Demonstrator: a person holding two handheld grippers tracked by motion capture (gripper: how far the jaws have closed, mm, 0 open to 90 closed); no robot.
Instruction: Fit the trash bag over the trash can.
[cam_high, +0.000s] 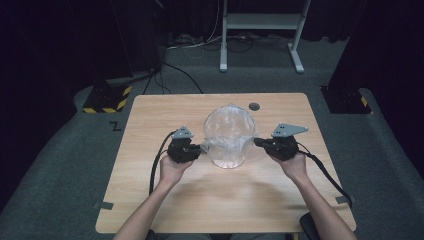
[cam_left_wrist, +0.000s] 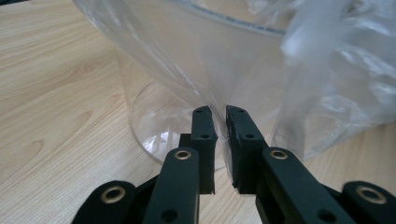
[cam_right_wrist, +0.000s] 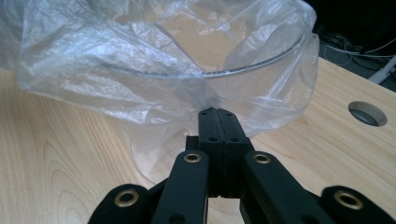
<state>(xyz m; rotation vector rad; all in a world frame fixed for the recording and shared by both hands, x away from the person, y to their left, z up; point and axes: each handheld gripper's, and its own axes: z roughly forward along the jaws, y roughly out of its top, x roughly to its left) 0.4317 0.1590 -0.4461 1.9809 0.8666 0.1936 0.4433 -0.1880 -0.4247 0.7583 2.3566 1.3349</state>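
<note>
item: thin clear plastic bag (cam_high: 229, 131) lining a clear glass bowl (cam_left_wrist: 187, 93). left gripper (cam_left_wrist: 220, 119) and right gripper (cam_right_wrist: 217, 112) each pinch the film just ahead of their tips. best handled by drawing both edges evenly down over the rim.

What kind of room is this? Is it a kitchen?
Probably not a kitchen; it looks more like a lab or recording room. A bare wooden table stands on grey carpet, with dark curtains around it, loose cables on the floor and a metal stand behind. Both grippers pinch a plastic bag lining a clear bowl.
</note>
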